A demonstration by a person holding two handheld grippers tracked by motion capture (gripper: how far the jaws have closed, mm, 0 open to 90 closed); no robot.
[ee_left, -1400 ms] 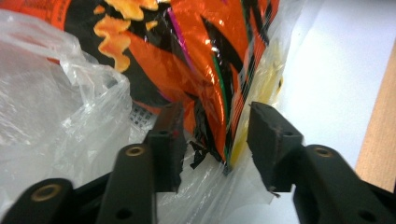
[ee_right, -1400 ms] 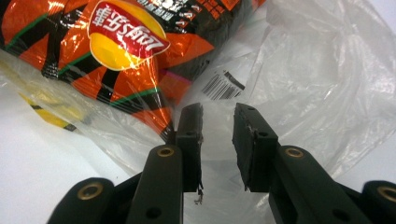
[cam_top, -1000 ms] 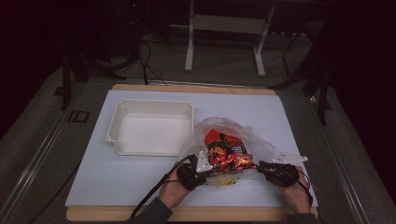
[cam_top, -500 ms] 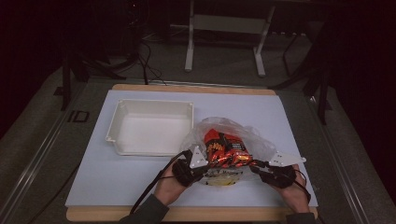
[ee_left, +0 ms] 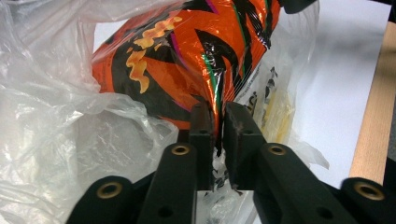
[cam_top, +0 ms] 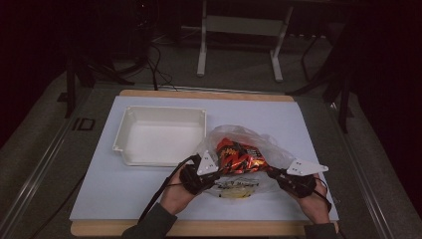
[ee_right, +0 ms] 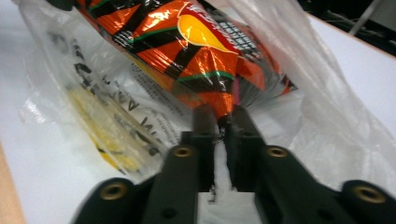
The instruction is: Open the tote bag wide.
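Dim floor with cables and the legs of a metal stand lies beyond the table (cam_top: 308,117), whose top is covered by a pale blue-white sheet with a wooden edge showing at the near and far sides. On the left half of the sheet sits an empty white rectangular plastic tray (cam_top: 161,135).

Just right of the tray, near the front edge, is a crumpled clear plastic bag (cam_top: 271,149) with printed lettering and a yellow mark on its underside. Inside its open mouth lies a shiny orange and black foil snack packet (cam_top: 239,157) with yellow flame shapes, stretched sideways between the two tools.

The left gripper (ee_left: 218,135) comes in from the bottom left of the high view, held in a hand (cam_top: 174,191) with a dark sleeve. Its jaws have just been opening a little, yet they stand narrow and pinch the crimped end seam of the packet, with the thin foil between them.

The right gripper (ee_right: 219,123) reaches in from the bottom right, held in the other hand (cam_top: 313,206). Its jaws have just been closing and now stand narrow on the opposite pointed end of the packet, the foil caught between the pads, clear bag film spreading on both sides.
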